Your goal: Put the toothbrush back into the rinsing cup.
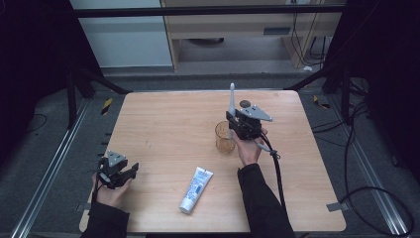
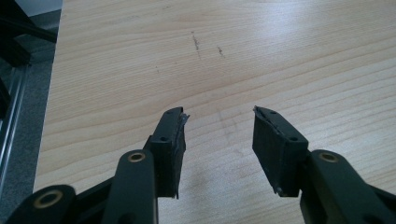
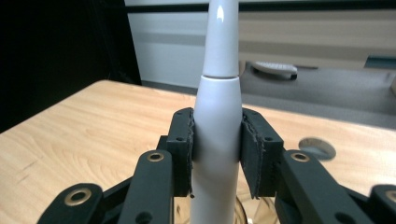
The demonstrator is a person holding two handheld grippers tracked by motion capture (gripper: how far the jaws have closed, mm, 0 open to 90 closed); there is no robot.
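The right hand-held gripper [image 3: 217, 154] clamped a white, tapered plastic electric toothbrush handle [image 3: 218, 112] upright, directly above a clear amber glass cup [image 1: 225, 138] near the bench [image 1: 163, 119] centre. At seven o'clock from it lay a white toothpaste tube [image 1: 195, 190]. The left hand-held gripper [image 2: 219, 140] gaped empty at nine o'clock.

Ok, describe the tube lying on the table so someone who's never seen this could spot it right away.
Start at the light wooden table and look to its near edge, between the person's two forearms. There lies the tube, flat on its side, white with blue print, its cap end pointing toward the near edge. Unlike the clear glass cup standing farther back, it is opaque, lying down, and touched by neither claw.
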